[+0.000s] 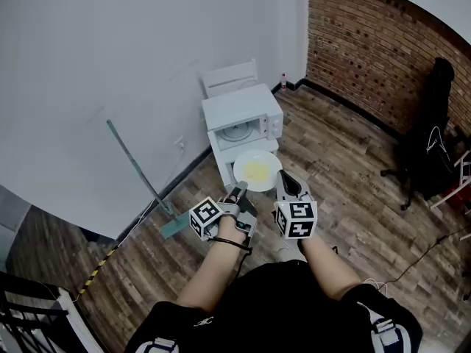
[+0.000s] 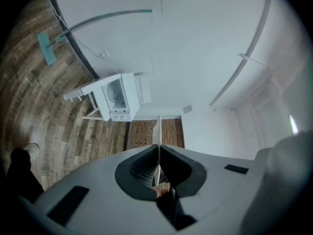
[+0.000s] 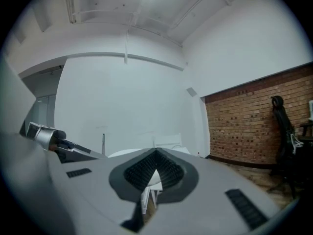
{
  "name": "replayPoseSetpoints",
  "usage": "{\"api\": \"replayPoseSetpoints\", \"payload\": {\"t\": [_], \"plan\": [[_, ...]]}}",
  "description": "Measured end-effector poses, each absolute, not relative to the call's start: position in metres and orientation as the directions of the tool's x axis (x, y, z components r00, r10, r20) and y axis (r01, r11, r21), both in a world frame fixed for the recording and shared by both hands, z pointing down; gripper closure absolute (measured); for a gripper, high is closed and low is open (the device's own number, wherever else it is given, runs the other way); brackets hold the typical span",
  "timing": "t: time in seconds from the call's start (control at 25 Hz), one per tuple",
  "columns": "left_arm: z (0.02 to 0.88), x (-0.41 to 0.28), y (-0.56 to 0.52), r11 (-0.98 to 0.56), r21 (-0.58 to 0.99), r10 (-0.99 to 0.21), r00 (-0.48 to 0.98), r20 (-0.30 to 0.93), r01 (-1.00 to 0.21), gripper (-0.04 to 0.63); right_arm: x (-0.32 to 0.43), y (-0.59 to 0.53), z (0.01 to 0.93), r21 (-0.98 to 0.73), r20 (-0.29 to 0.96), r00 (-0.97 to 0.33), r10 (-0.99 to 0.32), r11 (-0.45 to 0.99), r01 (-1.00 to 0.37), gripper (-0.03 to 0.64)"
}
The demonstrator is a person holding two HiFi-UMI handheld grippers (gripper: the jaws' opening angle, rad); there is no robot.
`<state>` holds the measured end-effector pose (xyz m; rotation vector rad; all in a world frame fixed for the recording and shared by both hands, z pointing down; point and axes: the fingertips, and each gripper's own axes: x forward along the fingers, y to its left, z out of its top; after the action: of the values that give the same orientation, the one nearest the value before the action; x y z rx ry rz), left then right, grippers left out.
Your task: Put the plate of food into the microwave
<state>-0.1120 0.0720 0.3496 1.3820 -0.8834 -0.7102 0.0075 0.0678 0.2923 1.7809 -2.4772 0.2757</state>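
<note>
At your far left, a thin-handled mop [image 1: 140, 173] leans on the smooth white wall [image 1: 110, 50], with wood-plank floor [image 1: 96, 241] below it. Your left gripper [image 1: 238, 193] pinches the near-left rim of the round white plate [image 1: 270, 160]. The plate carries yellow food [image 1: 256, 172] and is held in the air just short of the boxy white microwave [image 1: 243, 120]. Your right gripper [image 1: 283, 184] clamps the plate's right rim. Further right, the planks run open to a rough brick wall [image 1: 383, 50] and a dark office chair [image 1: 430, 157].
</note>
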Motion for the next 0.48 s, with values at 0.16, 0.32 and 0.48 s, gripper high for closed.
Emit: {"api": "replayPoseSetpoints", "payload": {"t": [0.16,0.32,0.48], "plan": [[0.355,-0.088,0.043,0.092,0.993,-0.864,0.49,0.119,-0.079,0.581,0.03,0.034,0.296,-0.101,0.171,-0.354,-0.919,0.342,-0.934,0.612],[0.358,-0.074,0.019,0.104,0.992,-0.876,0.465,0.128,-0.076,0.581,0.046,0.004,0.297,-0.099,0.173,-0.387,-0.906,0.375,-0.922,0.612],[0.366,-0.072,0.009,0.117,0.99,-0.891,0.433,0.137,-0.074,0.581,0.055,-0.008,0.301,-0.11,0.169,-0.403,-0.9,0.389,-0.915,0.612]]}}
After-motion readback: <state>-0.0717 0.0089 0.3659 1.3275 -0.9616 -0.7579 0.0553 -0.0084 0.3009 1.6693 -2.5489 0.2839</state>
